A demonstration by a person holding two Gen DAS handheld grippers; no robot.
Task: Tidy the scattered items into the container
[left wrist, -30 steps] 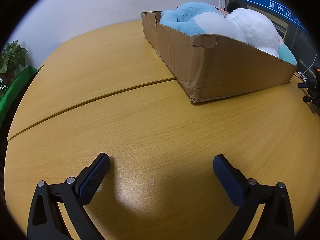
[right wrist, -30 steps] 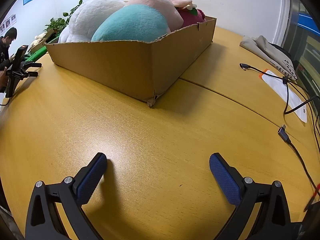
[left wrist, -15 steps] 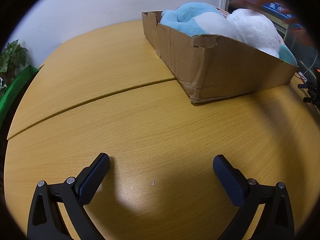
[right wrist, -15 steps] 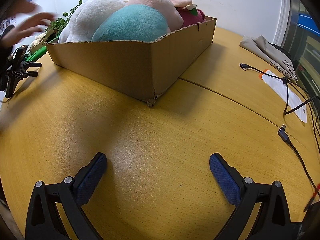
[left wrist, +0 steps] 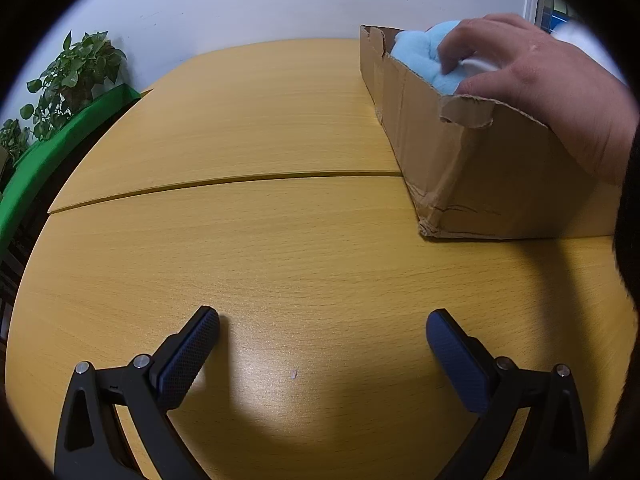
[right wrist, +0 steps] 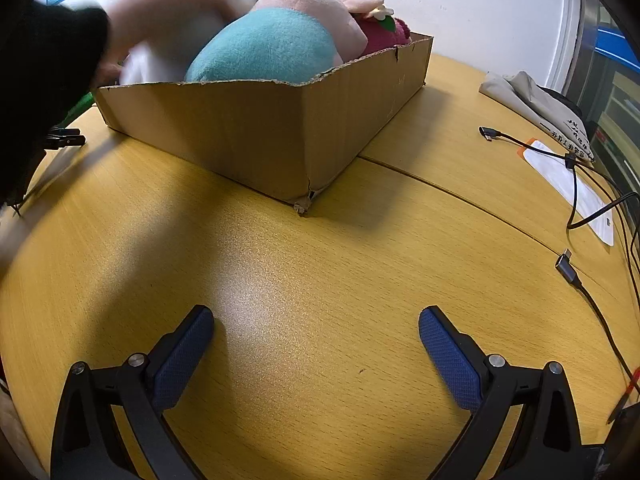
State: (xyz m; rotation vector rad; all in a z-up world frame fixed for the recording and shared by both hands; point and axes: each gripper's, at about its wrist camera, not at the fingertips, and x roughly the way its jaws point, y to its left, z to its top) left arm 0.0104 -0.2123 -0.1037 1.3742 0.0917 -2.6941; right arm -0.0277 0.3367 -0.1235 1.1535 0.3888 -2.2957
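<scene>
Both tools, left tool [left wrist: 322,334] and right tool [right wrist: 316,332], rest spread and empty on the tabletop [left wrist: 280,240]; a bare hand [left wrist: 532,76] at 1 o'clock presses soft, light plush toys [right wrist: 272,44], best pinched by the bulk, into the cardboard box [right wrist: 260,132].

1. The desk [left wrist: 248,248] is pale wood-grain laminate, smooth, with a soft sheen where light pools.
2. The box [right wrist: 256,136] is plain brown cardboard, matt, creased, with torn, ragged rims.
3. The plush toys [right wrist: 272,44] inside are fuzzy fabric, teal, pink and white; a light-blue one [left wrist: 420,56] looks fleecy.
4. The left tool [left wrist: 322,340] and right tool [right wrist: 316,340] have matt black plastic arms, blue finely textured pads [right wrist: 448,356] and small shiny metal rivets.
5. The cables [right wrist: 576,280] are black with metallic plugs.
</scene>
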